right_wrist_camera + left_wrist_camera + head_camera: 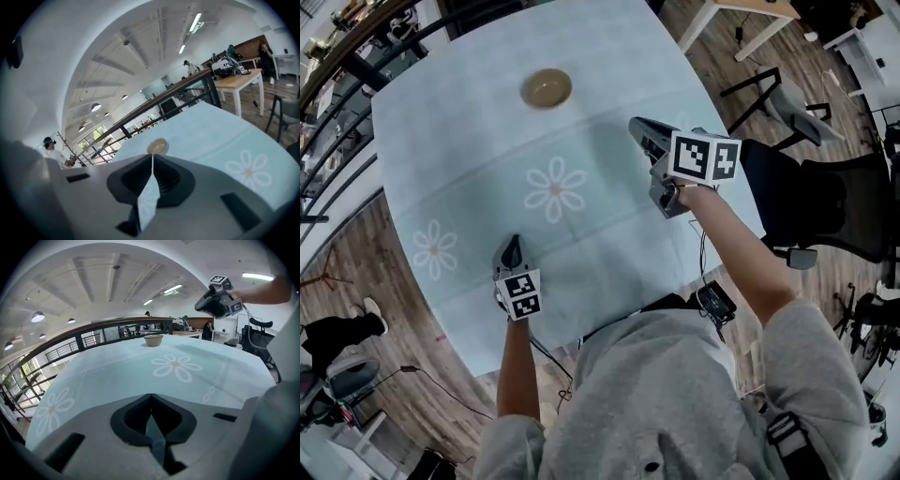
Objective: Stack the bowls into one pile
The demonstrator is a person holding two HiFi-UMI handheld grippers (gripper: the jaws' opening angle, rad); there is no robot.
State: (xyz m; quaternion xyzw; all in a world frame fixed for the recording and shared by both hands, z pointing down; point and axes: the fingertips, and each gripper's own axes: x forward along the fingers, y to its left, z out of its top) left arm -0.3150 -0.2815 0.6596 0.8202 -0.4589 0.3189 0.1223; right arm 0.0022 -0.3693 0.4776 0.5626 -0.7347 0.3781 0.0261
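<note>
Head view: bowl (547,88) far beyond right gripper (637,126), fingers seemingly closed.

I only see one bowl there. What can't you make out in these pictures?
- Bowl: too small and far in every view to tell whether it is one bowl or several nested.
- Table, near edge, head view: hidden under the person's sweatshirt.
- Distant people, gripper views: too small to tell what they are doing.

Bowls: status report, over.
Left gripper shut, empty. Right gripper shut, empty, raised over the table. Bowl at far edge, untouched; single or stacked, cannot tell. Nothing in the way.
</note>
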